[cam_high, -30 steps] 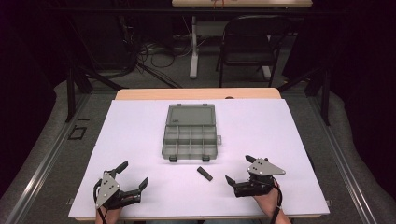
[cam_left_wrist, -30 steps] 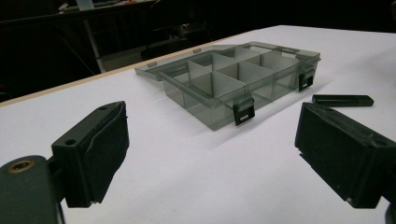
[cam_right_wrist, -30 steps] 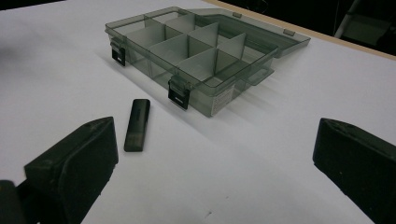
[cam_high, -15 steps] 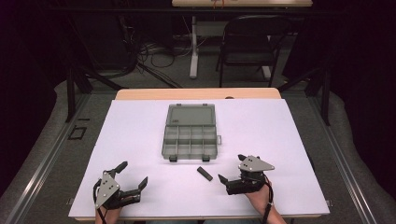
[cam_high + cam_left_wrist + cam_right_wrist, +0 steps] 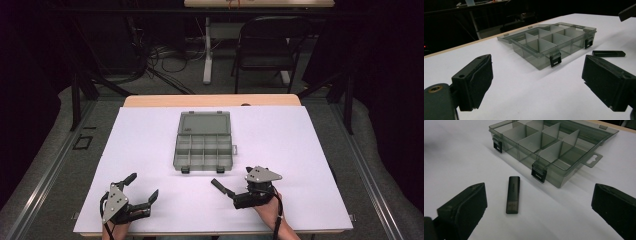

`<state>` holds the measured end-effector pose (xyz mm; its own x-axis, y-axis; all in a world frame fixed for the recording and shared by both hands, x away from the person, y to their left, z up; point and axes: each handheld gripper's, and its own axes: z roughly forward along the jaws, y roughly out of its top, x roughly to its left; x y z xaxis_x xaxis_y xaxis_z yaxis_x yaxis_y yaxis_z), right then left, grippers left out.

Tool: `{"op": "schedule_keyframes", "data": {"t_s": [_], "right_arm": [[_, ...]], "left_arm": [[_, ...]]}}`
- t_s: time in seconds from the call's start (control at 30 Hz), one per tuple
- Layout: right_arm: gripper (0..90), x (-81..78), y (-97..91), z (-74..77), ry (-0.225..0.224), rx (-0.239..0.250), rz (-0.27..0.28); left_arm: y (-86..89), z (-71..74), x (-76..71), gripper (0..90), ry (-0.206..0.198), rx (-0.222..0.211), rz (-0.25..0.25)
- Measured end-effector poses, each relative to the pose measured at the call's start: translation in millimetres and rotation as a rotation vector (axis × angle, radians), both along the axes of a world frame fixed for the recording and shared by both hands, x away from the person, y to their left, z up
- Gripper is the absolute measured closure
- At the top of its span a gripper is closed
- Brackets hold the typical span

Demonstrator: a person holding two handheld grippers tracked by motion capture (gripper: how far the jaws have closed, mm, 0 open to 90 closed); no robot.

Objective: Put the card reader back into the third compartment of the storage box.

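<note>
Presently: small black rectangular USB stick (image 5: 513, 194) lying flat near the open smoky-grey plastic divider box (image 5: 204, 145), right gripper (image 5: 231, 192) gaping empty for pickup, left gripper (image 5: 142, 190) likewise wide, idle.

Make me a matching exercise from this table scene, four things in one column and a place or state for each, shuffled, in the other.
Things:
1. organizer box
2. black stick
3. left gripper
4. right gripper

Places or states:
A. open, at the near left corner of the white table
B. lid laid back, compartments bare
C. lying flat just in front of the box's latches
D. open, pointed at the stick

Pairs: 1-B, 2-C, 3-A, 4-D
</note>
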<state>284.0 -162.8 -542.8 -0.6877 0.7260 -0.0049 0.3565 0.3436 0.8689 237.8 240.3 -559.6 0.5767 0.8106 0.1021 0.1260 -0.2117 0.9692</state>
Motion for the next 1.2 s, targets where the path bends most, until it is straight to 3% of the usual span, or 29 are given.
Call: {"op": "schedule_keyframes", "data": {"t_s": [0.4, 0.8, 0.93, 1.0, 1.03, 1.2], "right_arm": [[0.0, 3.9, 18.4, -7.0, 0.033, -0.023, 0.032], [15.4, 5.1, 29.3, -11.8, 0.047, -0.044, 0.04], [29.7, 4.7, 36.5, -13.5, 0.044, -0.062, 0.034], [31.6, 4.7, 37.7, -14.0, 0.045, -0.066, 0.033], [39.1, 5.1, 39.7, -15.4, 0.053, -0.069, 0.04], [51.3, 6.6, 44.3, -18.5, 0.068, -0.08, 0.044]], "left_arm": [[0.7, -0.8, 0.9, 10.1, 0.013, 0.002, 0.006], [1.4, -0.8, 2.0, 10.0, 0.032, -0.008, 0.009], [1.7, -0.8, 1.9, 10.0, 0.033, -0.007, 0.008], [1.6, -0.8, 2.0, 10.0, 0.033, -0.006, 0.008], [1.5, -0.8, 2.0, 10.1, 0.03, -0.005, 0.006], [1.5, -0.8, 1.7, 10.0, 0.027, -0.006, 0.004]]}}
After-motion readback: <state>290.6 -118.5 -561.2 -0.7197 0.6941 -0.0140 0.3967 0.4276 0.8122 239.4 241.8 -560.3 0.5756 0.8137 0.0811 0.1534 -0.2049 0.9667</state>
